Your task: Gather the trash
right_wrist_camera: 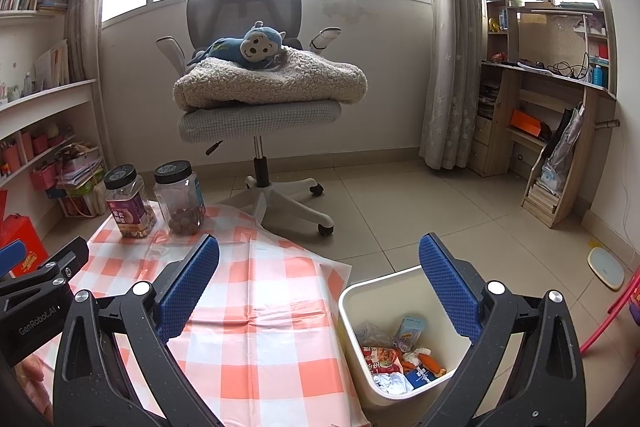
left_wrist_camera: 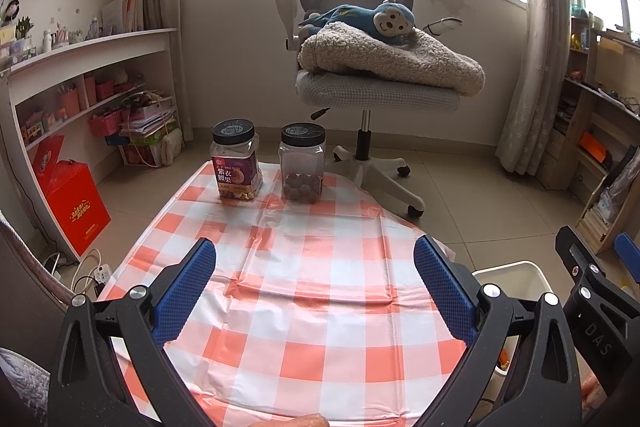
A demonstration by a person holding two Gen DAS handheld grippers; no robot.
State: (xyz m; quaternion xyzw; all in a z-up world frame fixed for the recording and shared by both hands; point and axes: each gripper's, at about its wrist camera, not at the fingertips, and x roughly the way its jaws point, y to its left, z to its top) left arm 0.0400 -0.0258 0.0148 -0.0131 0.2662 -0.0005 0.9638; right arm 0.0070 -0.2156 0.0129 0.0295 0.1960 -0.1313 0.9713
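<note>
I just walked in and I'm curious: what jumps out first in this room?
The orange-and-white checked cloth fills the middle, with two black-lidded jars at its far end. Behind sits a grey office chair holding a blue monkey toy, and a white bin of trash stands beside the cloth.

So from where I'm driving, the table [left_wrist_camera: 304, 307] sits right in front of me with two jars at its far edge: the labelled jar [left_wrist_camera: 236, 161] on the left, the other jar [left_wrist_camera: 302, 163] just beside it on the right. Behind them the office chair [left_wrist_camera: 356, 39] stands on the floor, a blanket [left_wrist_camera: 392, 61] on its seat and a plush monkey [left_wrist_camera: 360, 21] on top of that. The trash bin [right_wrist_camera: 360, 311] is on the floor off the table's right side, with wrappers [right_wrist_camera: 400, 355] inside
</note>
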